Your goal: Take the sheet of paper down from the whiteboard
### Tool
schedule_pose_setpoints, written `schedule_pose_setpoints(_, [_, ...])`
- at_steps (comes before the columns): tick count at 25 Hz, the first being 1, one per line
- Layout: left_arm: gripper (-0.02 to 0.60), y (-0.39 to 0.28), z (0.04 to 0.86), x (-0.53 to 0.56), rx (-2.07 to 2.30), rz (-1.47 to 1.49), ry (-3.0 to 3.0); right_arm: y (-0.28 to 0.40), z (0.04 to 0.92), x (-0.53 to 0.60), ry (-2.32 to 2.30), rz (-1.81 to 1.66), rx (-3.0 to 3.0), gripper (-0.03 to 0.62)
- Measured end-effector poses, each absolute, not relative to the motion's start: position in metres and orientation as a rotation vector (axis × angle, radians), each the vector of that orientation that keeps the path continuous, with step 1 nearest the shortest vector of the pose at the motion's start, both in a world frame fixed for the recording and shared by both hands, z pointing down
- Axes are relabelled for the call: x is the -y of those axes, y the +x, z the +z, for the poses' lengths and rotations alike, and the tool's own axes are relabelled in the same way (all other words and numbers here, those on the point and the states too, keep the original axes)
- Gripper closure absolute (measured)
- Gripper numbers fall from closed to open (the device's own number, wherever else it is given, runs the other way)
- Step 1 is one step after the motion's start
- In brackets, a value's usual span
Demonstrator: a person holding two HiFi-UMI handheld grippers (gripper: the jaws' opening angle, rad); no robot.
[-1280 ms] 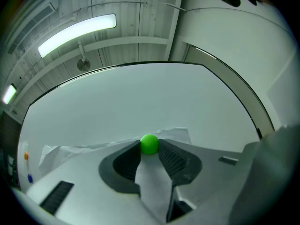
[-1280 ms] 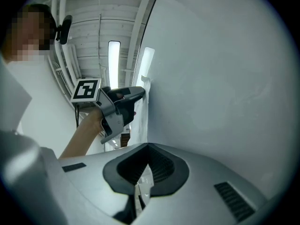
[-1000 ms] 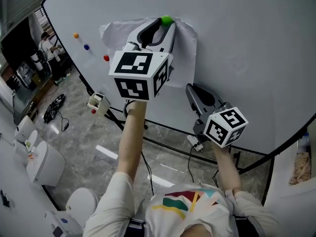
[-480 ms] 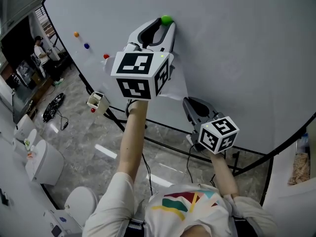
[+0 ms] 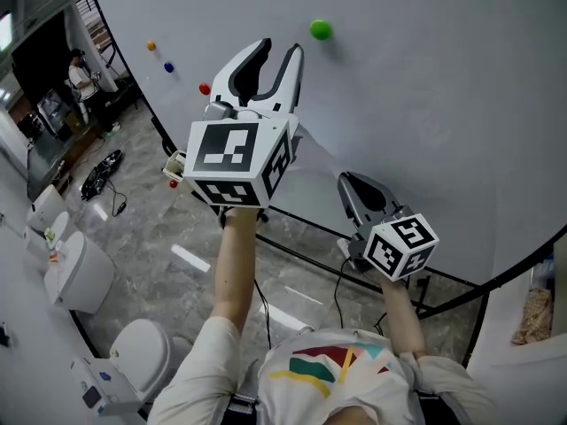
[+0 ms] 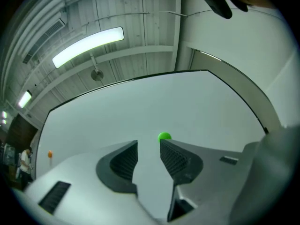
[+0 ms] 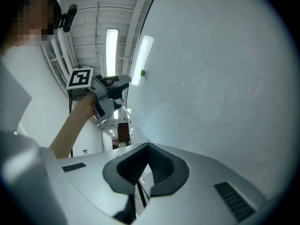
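I see a round orange magnet point(image 5: 151, 46), a round blue magnet point(image 5: 168, 66), a round red magnet point(image 5: 205, 88), and a grey marble floor point(image 5: 151, 228) below.

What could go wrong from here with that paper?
The white sheet of paper is pinched only by the shut right tool, so it could slip out or tear. The left tool, whose jaws have just been opening with nothing between them, is close to the round green magnet on the whiteboard. A stray nudge might knock that off.

Whiteboard point(image 5: 443, 87), green magnet point(image 5: 321, 30) on it
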State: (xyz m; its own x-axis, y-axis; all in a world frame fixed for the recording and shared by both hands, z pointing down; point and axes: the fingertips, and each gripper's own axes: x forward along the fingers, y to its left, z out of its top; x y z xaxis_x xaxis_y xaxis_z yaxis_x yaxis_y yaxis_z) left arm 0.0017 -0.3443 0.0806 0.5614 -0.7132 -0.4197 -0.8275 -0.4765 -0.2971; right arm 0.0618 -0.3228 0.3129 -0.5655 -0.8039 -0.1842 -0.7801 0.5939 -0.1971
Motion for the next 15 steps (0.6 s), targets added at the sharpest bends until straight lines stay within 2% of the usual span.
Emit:
schedule_pose_setpoints(8, [0.410,-0.088,0.155,0.332,-1.480,0.402,-2.311,0.039,0.335,0.336,-1.321,-0.110,-2.652,0.579])
schedule_pose_setpoints(9, [0.428,-0.101,0.168,0.331,-1.528,0.414,-2.302,0.034,0.339,0.337,-1.329,-0.100,-2.666,0.579])
schedule_pose_setpoints(11, [0.527,-0.126,0.196,0.326,-1.641,0.431,-2.278,0.025,0.349,0.337,-1.345,-0.088,-2.694,0.580])
schedule_pose_setpoints(15, [0.538,-0.159,0.261,0.314,-1.851,0.450,-2.233,0.011,0.370,0.337,-1.340,-0.111,-2.746,0.580])
